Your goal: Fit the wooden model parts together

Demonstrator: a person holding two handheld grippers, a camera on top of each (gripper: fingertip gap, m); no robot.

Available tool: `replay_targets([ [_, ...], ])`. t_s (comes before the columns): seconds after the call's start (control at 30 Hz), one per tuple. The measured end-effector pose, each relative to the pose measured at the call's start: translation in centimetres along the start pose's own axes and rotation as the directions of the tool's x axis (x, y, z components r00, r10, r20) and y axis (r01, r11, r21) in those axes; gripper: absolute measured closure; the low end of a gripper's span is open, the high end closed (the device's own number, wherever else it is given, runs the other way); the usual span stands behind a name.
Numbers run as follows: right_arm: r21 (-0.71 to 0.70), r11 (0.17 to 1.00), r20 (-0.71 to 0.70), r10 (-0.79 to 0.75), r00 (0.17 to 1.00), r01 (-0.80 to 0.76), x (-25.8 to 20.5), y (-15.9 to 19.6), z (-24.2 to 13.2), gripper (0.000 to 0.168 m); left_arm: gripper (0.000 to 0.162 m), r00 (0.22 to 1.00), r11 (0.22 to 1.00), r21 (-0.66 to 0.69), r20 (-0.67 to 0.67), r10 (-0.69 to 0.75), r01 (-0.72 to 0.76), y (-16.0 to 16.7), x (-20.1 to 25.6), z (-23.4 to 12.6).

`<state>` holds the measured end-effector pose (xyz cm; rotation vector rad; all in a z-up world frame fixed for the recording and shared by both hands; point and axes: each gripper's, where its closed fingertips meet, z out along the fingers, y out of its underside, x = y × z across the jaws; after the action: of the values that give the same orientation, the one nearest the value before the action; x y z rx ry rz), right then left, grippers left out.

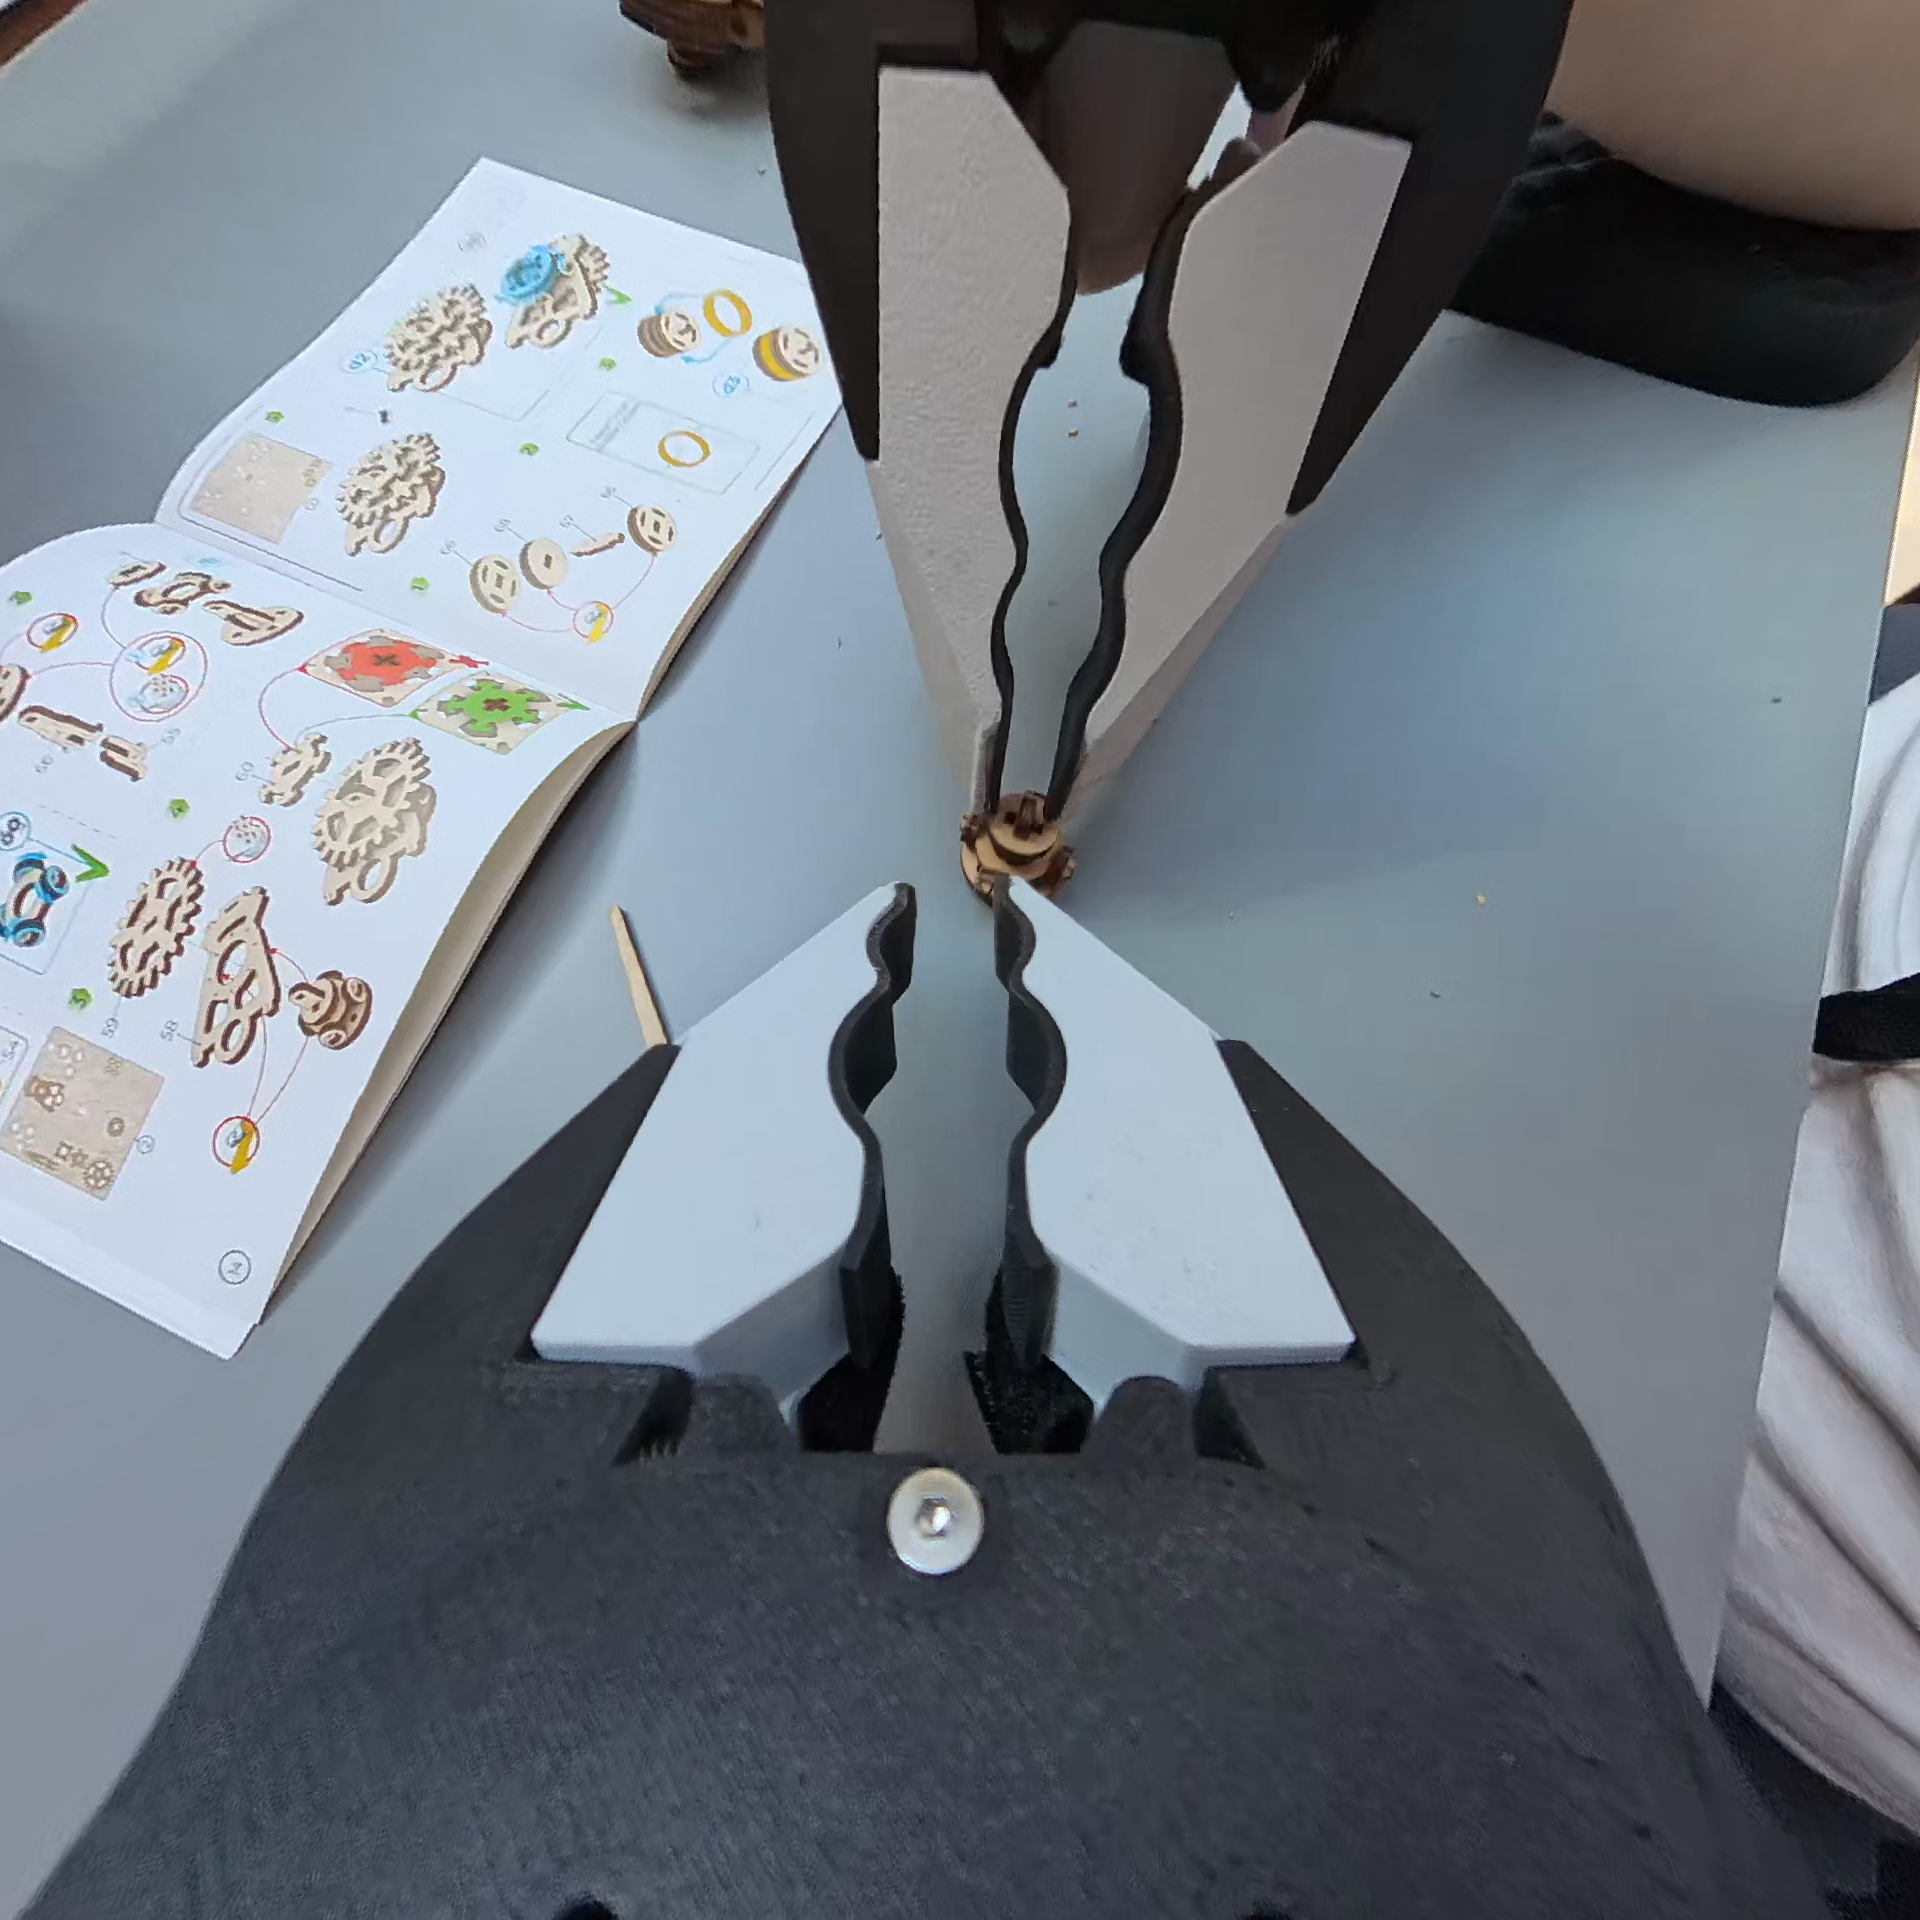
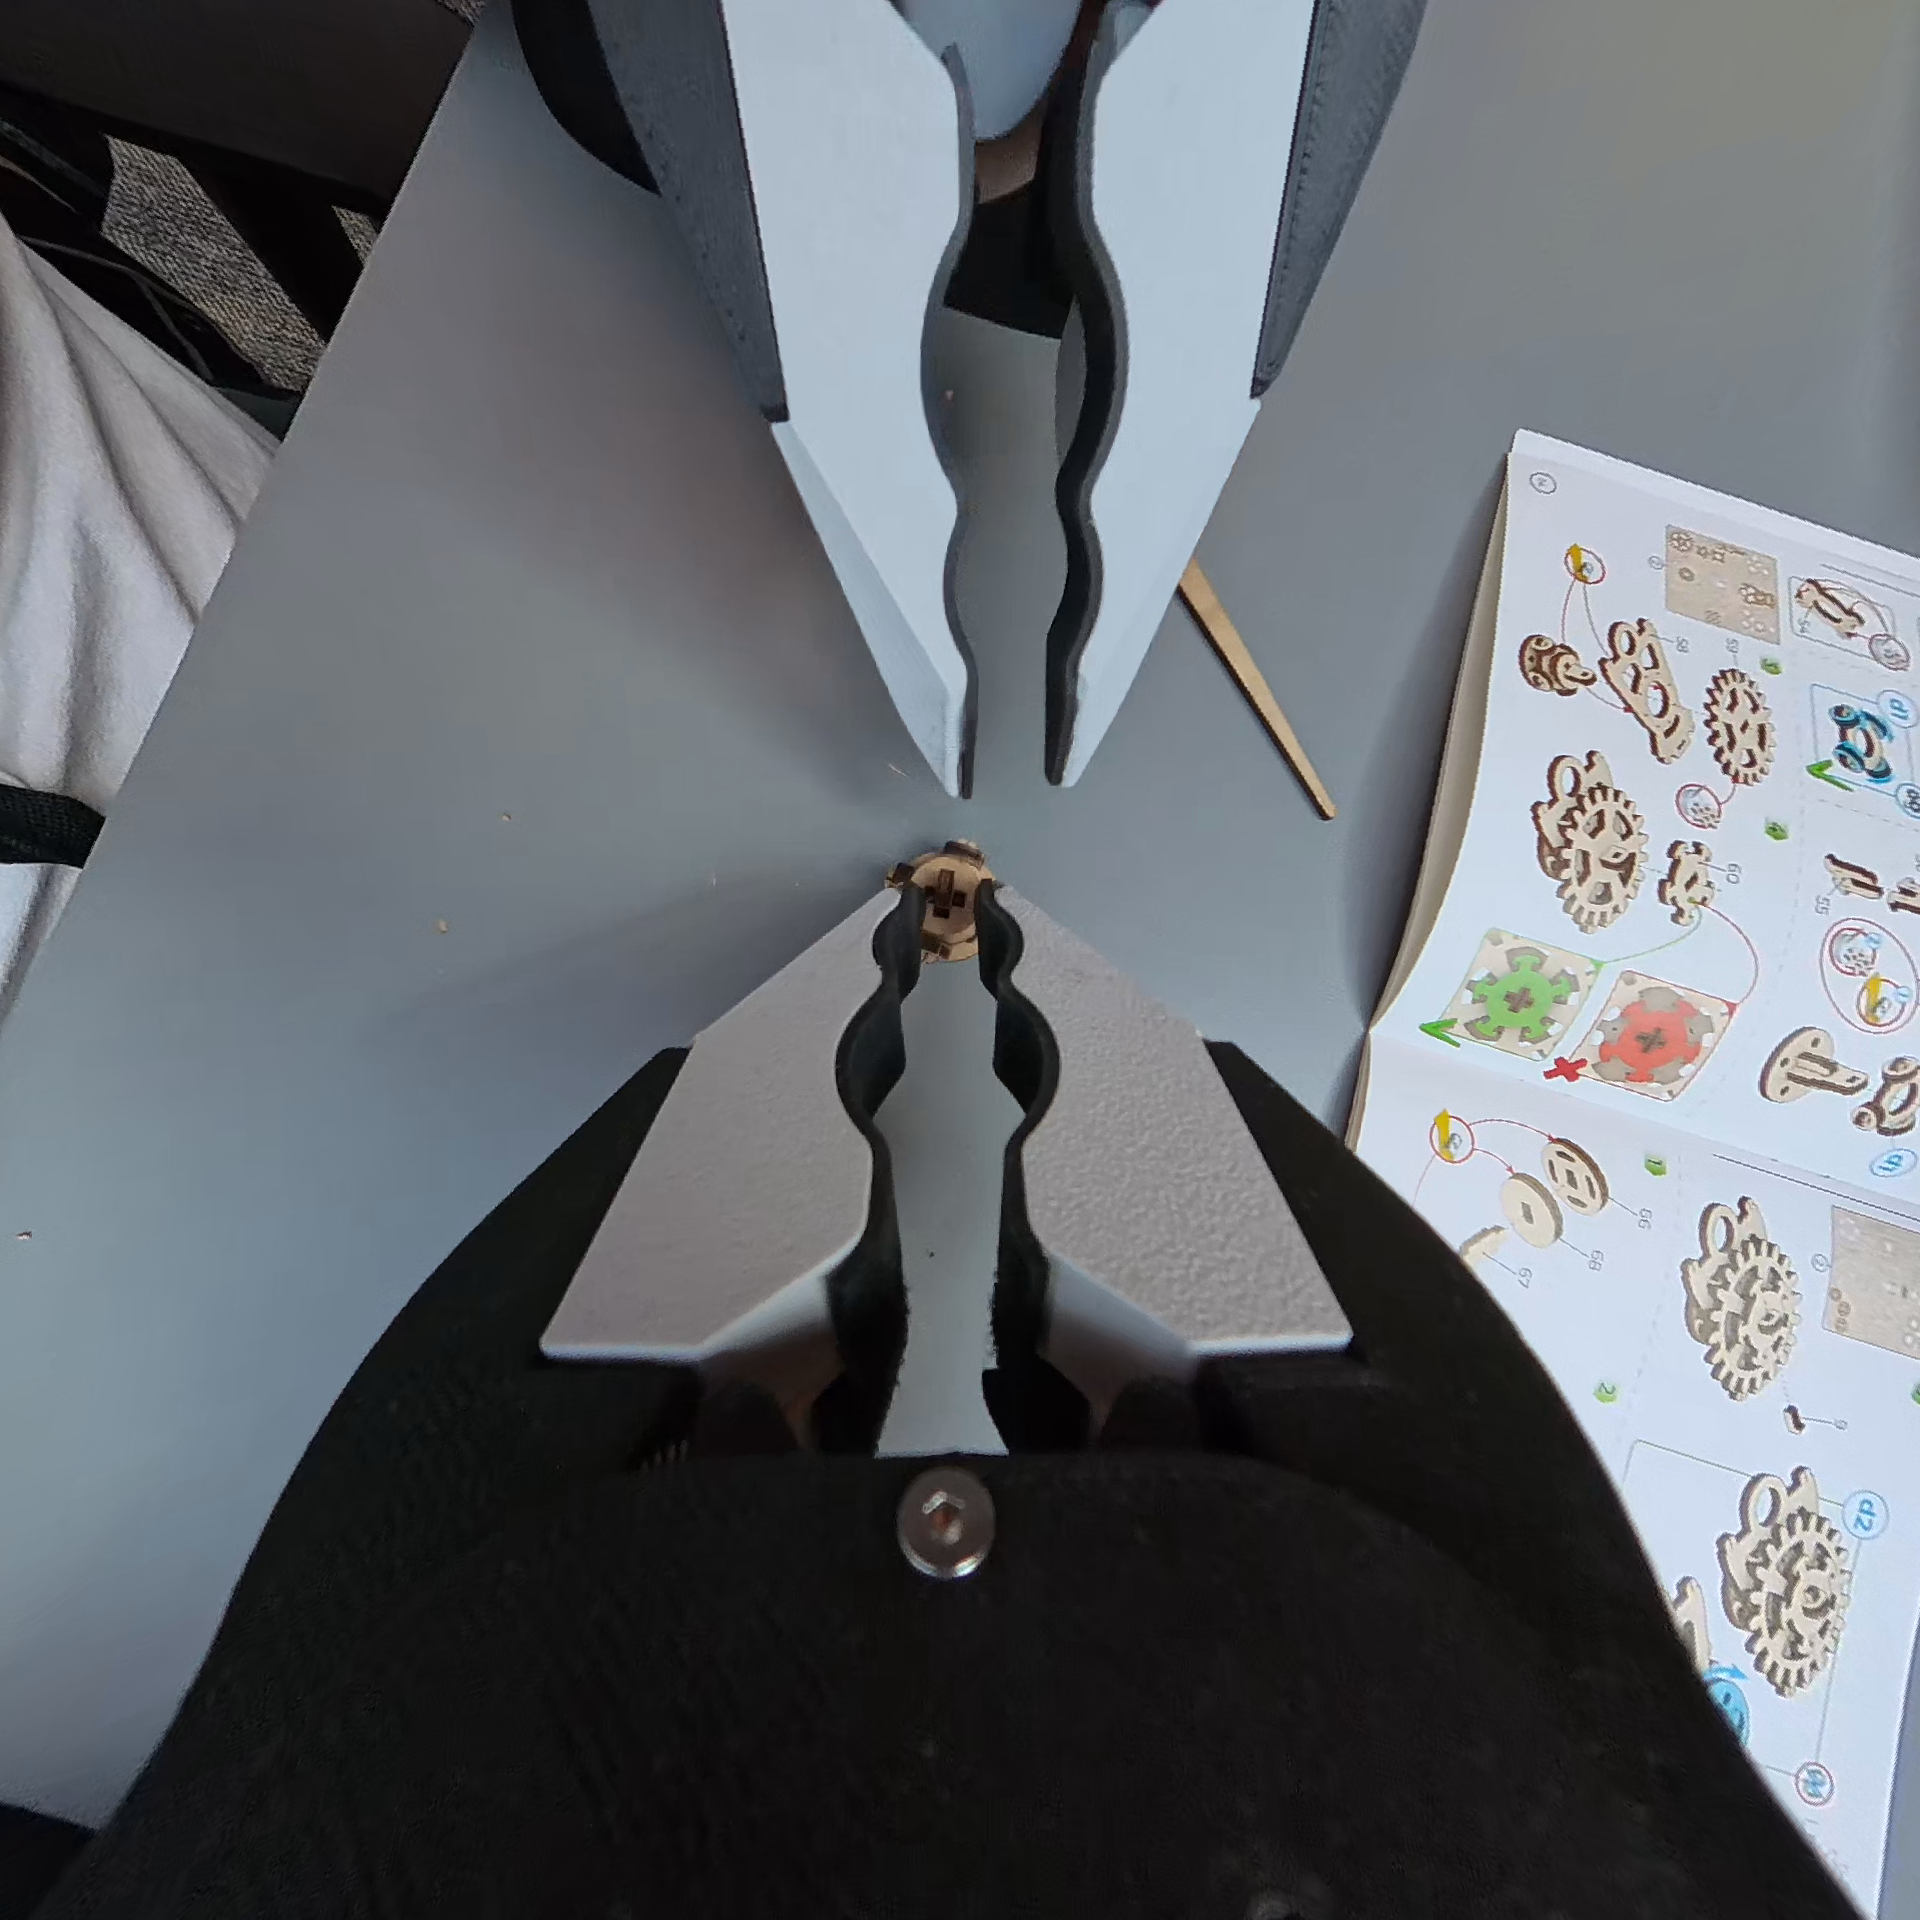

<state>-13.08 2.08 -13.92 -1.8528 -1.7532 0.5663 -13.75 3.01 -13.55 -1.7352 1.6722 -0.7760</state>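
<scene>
Right wrist view: right gripper fingers pinch wooden hub over grey table; left gripper fingers slightly parted, empty

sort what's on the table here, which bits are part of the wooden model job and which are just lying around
In the job:
- small round wooden part, gripped by the right gripper
- left gripper, jaws slightly apart, empty, facing it
- open instruction booklet

Lying about:
- thin wooden stick
- wood crumbs on the grey table
</scene>
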Motion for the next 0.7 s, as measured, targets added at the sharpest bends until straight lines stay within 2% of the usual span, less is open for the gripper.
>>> replay_targets([
  [0.13, -0.004, 1.0, -0.004, -0.009, 1.0, 0.009, -0.1, -0.3, -0.3, 0.16, 0.147, 0.998, 0.996, -0.066, -0.026, 0.062, -0.064, 1.0, 0.3, 0.7],
  [0.27, -0.064, 0.998, -0.014, -0.027, 1.0, 0.026, 0.1, -0.2, -0.6, 0.161, 0.143, 0.995, 0.992, -0.116, -0.088, 0.046, -0.057, 1.7, 0.8, 1.6],
  [0.53, -0.15, 0.987, 0.028, -0.06, 0.998, 0.063, 0.1, -0.7, -0.7, 0.161, 0.138, 0.992, 0.987, -0.11, -0.061, 0.109, -0.116, 1.4, 1.1, 2.1],
  [0.7, -0.236, 0.969, 0.053, -0.068, 0.996, 0.078, 0.1, 0.2, 0.1, 0.16, 0.141, 0.991, 0.987, -0.1, -0.059, 0.119, -0.125, 1.1, 1.0, 2.5],
])
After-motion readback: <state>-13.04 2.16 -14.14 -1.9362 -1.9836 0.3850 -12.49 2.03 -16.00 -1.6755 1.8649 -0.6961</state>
